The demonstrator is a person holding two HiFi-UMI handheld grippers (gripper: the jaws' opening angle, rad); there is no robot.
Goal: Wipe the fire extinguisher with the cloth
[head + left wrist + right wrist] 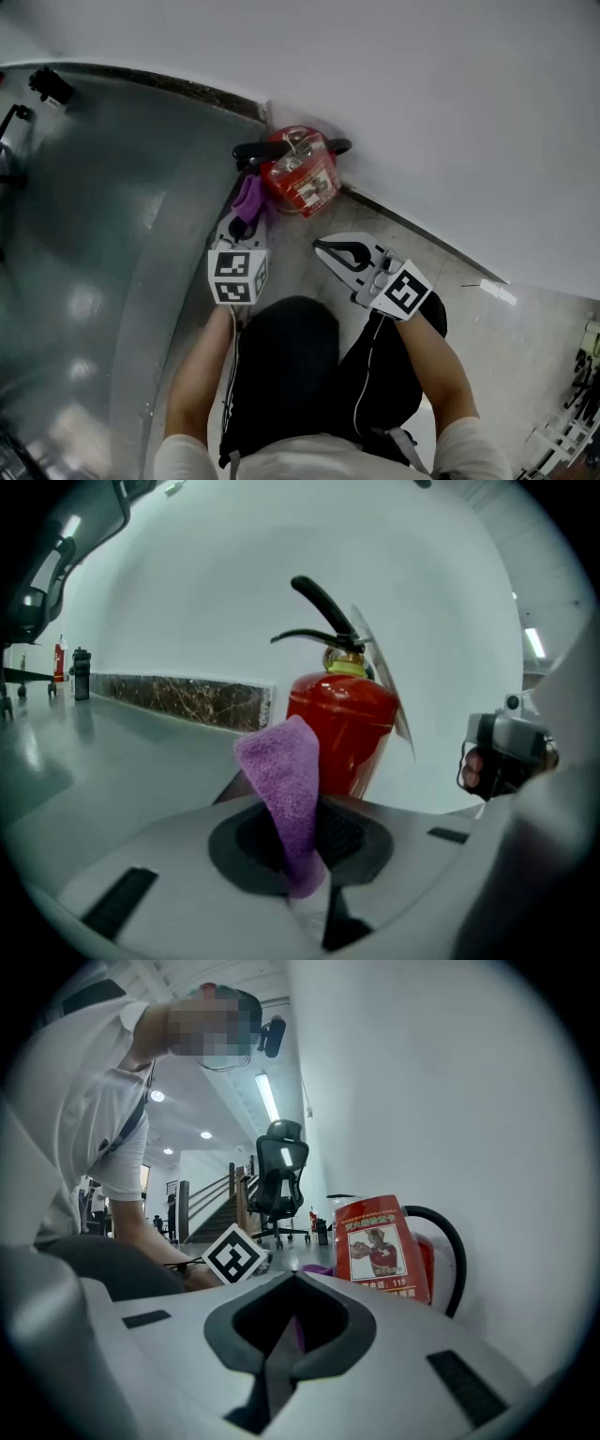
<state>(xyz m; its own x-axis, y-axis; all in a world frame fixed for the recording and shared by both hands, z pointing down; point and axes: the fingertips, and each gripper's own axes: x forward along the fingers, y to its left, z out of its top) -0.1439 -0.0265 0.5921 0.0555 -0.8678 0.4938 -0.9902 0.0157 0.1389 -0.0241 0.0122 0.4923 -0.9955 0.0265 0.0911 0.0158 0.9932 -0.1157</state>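
We held the purple cloth [284,780] pinched upright between the jaws of the left gripper [241,223], just beside the left flank of the red fire extinguisher [298,174]. The extinguisher stood on the grey floor [112,234] at the far white wall [422,94], its black handle on top. The right gripper [330,251] hung near us, to the extinguisher's right. Its jaws looked closed together on nothing, though its own view was dim.

Fire extinguisher [298,178], red cylinder, upright on the floor [112,234] against the white wall [422,94], black lever handle [323,607] on top, black hose [450,1241] curving beside it, printed tag [380,1251] at its side; cloth [286,780], purple, fuzzy, pinched upright between the fingers [352,841] of the left gripper [302,850], just beside the cylinder.
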